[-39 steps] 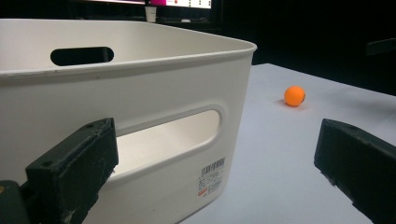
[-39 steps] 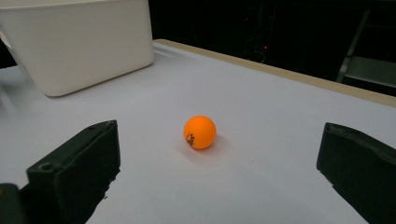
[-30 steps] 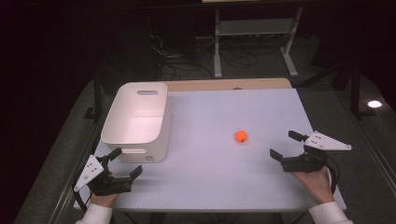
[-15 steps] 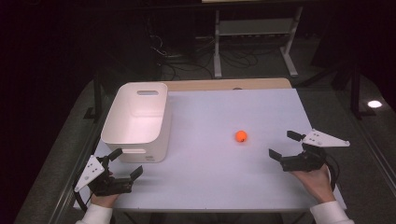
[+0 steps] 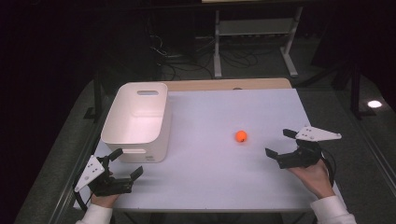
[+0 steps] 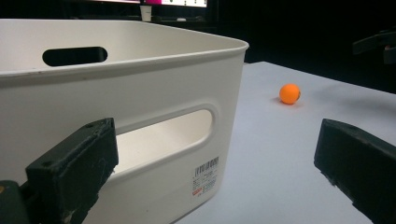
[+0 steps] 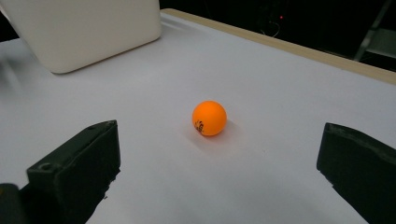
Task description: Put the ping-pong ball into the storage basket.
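Observation:
A small orange ball (image 5: pixel 241 136) (image 7: pixel 209 118) (image 6: pixel 289 93) rests on the white table (image 5: pixel 224 112), right of the middle. An empty white bin (image 5: pixel 137 121) (image 6: pixel 121 107) with handle slots stands at the left. My right gripper (image 5: pixel 279 143) (image 7: pixel 215 172) sits open near the right edge, its jaws facing the ball from a short distance. My left gripper (image 5: pixel 125 162) (image 6: pixel 219 177) is open at the front left corner, just in front of the bin's near wall, holding nothing.
The table's far edge shows a wooden strip (image 5: pixel 224 84). Beyond it stand a metal rack (image 5: pixel 254 32) and floor cables in the dark. A barcode label (image 6: pixel 205 177) is stuck on the bin's near wall.
My right gripper has shifted slightly left, toward the ball. The left gripper, ball and bin have stayed put.

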A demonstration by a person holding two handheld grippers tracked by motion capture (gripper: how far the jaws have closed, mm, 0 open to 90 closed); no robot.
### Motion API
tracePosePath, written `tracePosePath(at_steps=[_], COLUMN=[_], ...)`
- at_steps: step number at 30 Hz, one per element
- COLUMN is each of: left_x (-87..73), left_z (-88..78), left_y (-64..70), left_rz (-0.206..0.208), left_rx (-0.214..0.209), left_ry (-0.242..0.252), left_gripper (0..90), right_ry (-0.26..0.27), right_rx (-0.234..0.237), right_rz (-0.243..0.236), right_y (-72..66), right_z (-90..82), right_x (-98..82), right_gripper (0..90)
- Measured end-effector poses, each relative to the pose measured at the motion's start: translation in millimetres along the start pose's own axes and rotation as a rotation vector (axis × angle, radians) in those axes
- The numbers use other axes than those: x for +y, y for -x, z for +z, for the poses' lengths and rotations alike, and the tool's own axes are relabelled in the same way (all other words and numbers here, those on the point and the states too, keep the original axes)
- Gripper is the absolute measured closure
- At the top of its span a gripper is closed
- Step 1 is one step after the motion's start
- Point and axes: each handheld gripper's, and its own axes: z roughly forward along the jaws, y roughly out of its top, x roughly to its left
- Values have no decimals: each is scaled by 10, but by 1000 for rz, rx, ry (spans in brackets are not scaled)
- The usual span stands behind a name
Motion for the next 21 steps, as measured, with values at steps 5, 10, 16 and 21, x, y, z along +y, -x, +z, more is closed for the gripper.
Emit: tracePosePath(at_steps=[5,10,16,21], left_x=[0,0,0,0], left_z=[0,-2,-1,-1], left_y=[1,0,-1,0], left_rz=[-1,1,1,1], left_rx=[2,-1,-1,-1], left_ry=[-2,0,-2,-1], left_gripper=[0,0,0,0], right_ry=[-19,-59,-92,-108], right_rx=[6,31,54,63], right_rz=[-17,-25,-32,-41], right_y=[17,20,14,8], right_z=[32,82,137,183], right_x=[76,155,234,272], right_gripper=[0,0,0,0])
